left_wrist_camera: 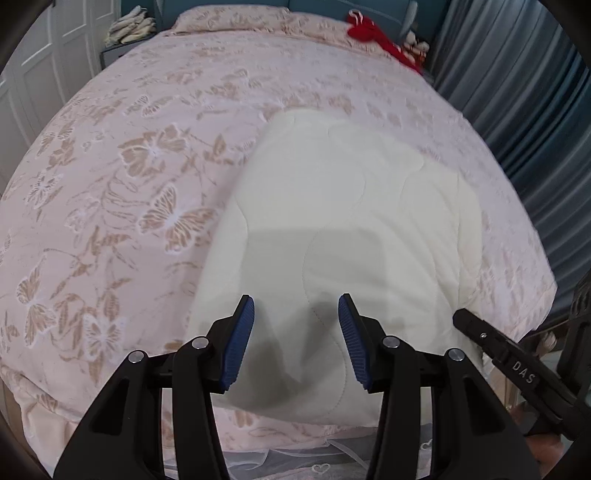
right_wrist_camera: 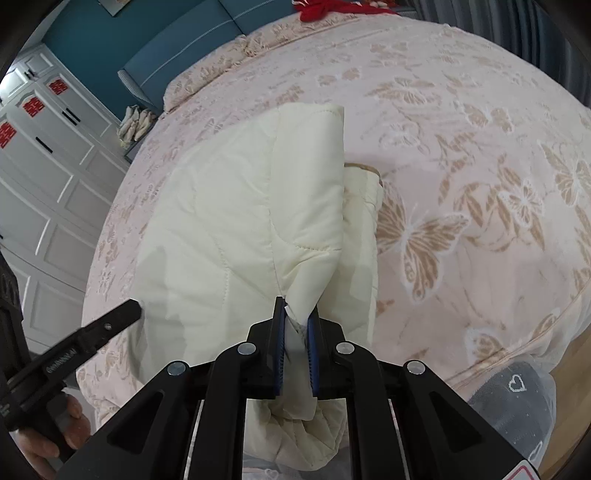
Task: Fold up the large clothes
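Note:
A cream quilted garment (left_wrist_camera: 351,206) lies on the pink butterfly bedspread (left_wrist_camera: 110,177), near the bed's front edge. My left gripper (left_wrist_camera: 296,301) hovers just above the garment's near end, open, its blue pads (left_wrist_camera: 240,343) clear of the cloth. My right gripper (right_wrist_camera: 297,306) is shut on a bunched fold of the same garment (right_wrist_camera: 236,206), lifting that fold into a ridge while more cloth hangs below the jaws. One finger of the right gripper (left_wrist_camera: 491,343) shows at the lower right of the left wrist view. A left gripper finger (right_wrist_camera: 107,328) shows by the garment's left edge.
A red garment (left_wrist_camera: 373,31) lies at the head of the bed beside a pillow (left_wrist_camera: 229,16). White wardrobe doors (right_wrist_camera: 44,177) stand to one side and a grey-blue curtain (left_wrist_camera: 517,96) to the other. A hand (right_wrist_camera: 70,421) holds the left gripper's handle.

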Motion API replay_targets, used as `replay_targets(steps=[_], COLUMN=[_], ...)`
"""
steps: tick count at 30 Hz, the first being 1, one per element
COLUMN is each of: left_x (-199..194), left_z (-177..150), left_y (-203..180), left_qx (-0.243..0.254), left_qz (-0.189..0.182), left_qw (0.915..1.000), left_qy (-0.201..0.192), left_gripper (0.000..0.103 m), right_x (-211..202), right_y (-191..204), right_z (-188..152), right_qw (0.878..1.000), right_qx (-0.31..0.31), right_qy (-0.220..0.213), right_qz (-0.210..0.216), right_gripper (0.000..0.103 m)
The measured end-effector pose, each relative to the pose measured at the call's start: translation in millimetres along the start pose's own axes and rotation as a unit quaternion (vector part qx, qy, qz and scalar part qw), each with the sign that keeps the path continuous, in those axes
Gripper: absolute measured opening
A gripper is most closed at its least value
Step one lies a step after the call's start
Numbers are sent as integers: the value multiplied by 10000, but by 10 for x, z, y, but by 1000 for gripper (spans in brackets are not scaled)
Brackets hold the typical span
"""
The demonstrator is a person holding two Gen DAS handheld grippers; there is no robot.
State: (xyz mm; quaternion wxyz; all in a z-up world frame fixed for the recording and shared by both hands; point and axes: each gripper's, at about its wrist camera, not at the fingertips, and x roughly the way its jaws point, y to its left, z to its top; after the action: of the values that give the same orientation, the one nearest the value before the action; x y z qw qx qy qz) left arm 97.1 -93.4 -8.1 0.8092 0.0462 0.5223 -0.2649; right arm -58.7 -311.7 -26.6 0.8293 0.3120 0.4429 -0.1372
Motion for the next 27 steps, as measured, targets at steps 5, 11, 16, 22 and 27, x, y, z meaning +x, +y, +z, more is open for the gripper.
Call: replay_targets(steps=[5, 11, 16, 22, 27], left_x=[160, 332, 455, 577, 671], left_z=[-36, -57, -62, -56, -52], left_y=[-77, -133, -171, -207, -201], left_qx=[157, 323, 413, 529, 560], left_qz=[232, 422, 556, 682, 704], left_qw=[9996, 9985, 9975, 9962, 9958], left_qy=[53, 144, 163, 146, 148], left_gripper=[46, 46, 48, 50, 51], right_x=[215, 494, 634, 760, 818], right_y=[-46, -163, -174, -113, -68], right_z=[4, 25, 35, 53, 70], right_qw=[9998, 9991, 9984, 9977, 9973], right_qx=[-30, 129, 91, -41, -99], right_qy=[155, 386, 511, 597, 611], right_qz=[-107, -120, -202, -322, -387], right_gripper=[9, 9, 10, 11, 11])
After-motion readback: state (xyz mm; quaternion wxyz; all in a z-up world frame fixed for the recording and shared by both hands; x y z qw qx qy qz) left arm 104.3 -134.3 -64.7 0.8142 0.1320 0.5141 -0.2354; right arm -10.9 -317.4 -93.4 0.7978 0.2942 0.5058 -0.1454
